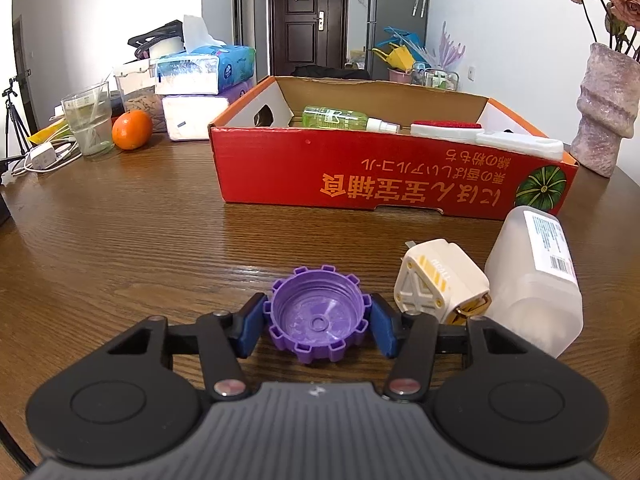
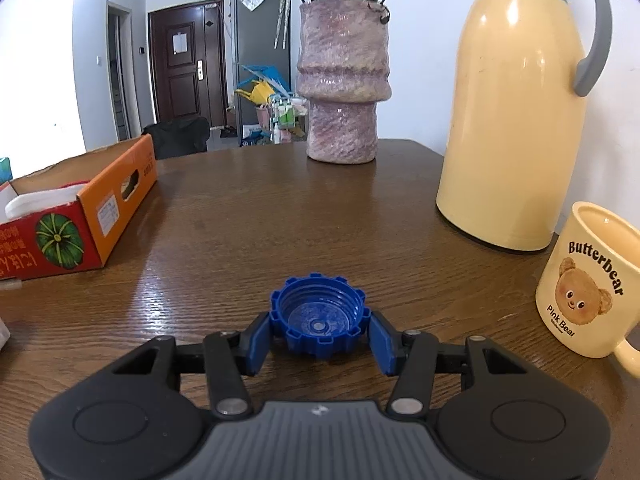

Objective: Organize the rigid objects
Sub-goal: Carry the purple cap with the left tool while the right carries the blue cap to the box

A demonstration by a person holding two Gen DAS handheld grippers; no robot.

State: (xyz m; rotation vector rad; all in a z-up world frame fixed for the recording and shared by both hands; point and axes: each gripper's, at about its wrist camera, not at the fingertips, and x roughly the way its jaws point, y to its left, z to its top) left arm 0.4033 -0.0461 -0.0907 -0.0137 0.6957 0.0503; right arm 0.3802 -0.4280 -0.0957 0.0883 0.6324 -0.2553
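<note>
A purple toothed cap [image 1: 318, 322] lies open side up on the wooden table, and my left gripper [image 1: 318, 326] is shut on it, a blue pad pressing each flank. A blue toothed cap [image 2: 320, 320], also open side up, sits in my right gripper [image 2: 319, 330], with both pads against its sides. Behind the purple cap stands a red cardboard box [image 1: 360, 168] holding a green spray bottle [image 1: 340, 117] and a white brush [image 1: 444, 127]. Just right of the purple cap lie a white plug adapter [image 1: 436, 280] and a cloudy plastic bottle [image 1: 536, 280].
A pink vase [image 1: 604, 108] stands right of the box; an orange [image 1: 132, 129], a glass [image 1: 89, 120] and tissue packs [image 1: 204, 68] crowd the far left. In the right wrist view, a yellow thermos [image 2: 512, 120] and a bear mug [image 2: 592, 284] stand close on the right.
</note>
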